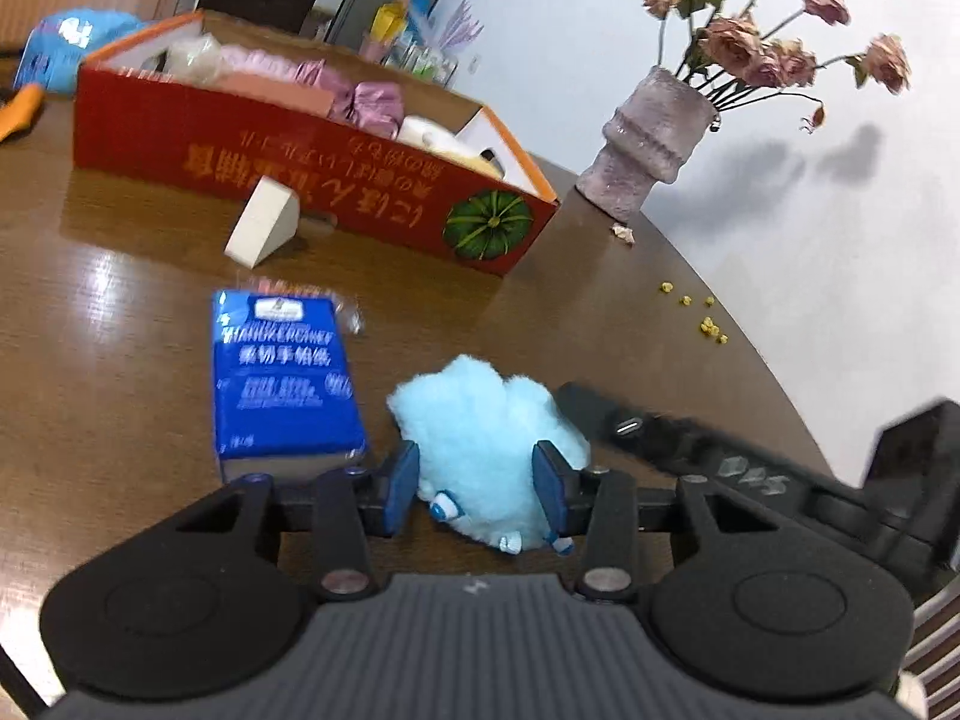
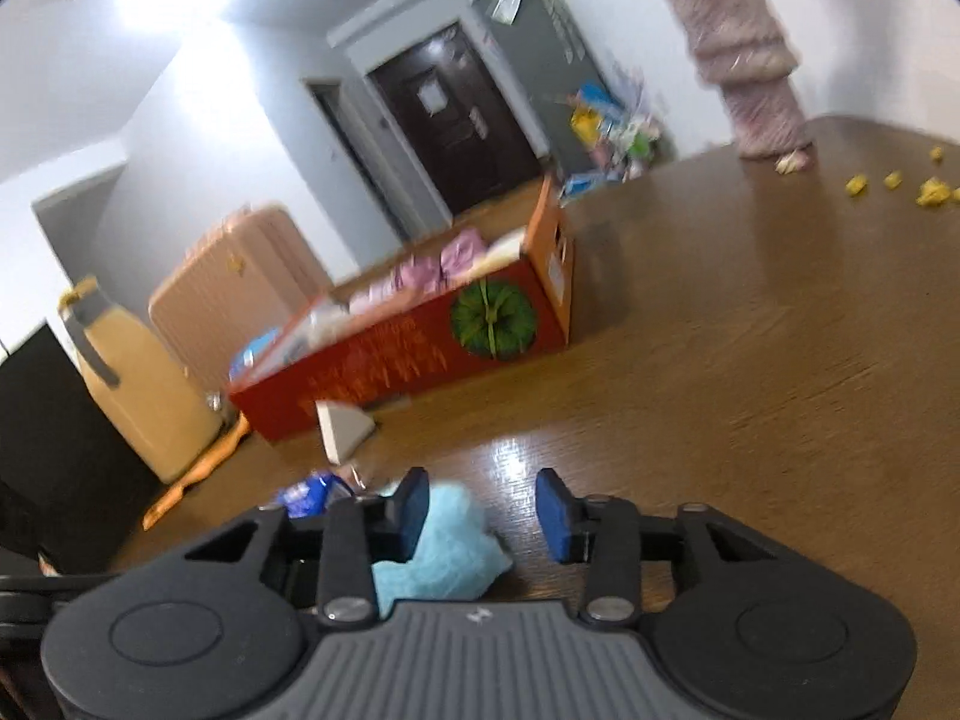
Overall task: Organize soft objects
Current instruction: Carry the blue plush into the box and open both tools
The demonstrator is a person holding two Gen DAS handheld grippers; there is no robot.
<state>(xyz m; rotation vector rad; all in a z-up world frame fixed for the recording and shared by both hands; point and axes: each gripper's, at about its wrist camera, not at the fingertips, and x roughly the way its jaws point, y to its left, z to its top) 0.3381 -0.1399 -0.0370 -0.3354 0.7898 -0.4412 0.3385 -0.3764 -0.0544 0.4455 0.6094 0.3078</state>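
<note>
A light blue fluffy plush toy (image 1: 486, 426) lies on the brown table between the blue pads of my left gripper (image 1: 477, 480); the jaws stand wide on either side of it and do not squeeze it. A blue tissue pack (image 1: 282, 378) lies just left of it. My right gripper (image 2: 483, 510) is open; the same plush (image 2: 447, 546) sits low by its left pad. The red cardboard box (image 1: 288, 162) with pink and white soft items inside stands farther back, also in the right wrist view (image 2: 408, 354). A beige wedge sponge (image 1: 264, 222) lies in front of it.
A fuzzy pink vase of dried roses (image 1: 654, 138) stands at the table's far right edge. Yellow crumbs (image 1: 708, 324) are scattered near the rim. The other gripper's black body (image 1: 750, 474) lies right of the plush. A beige suitcase (image 2: 234, 294) and a jug (image 2: 138, 384) stand beyond the table.
</note>
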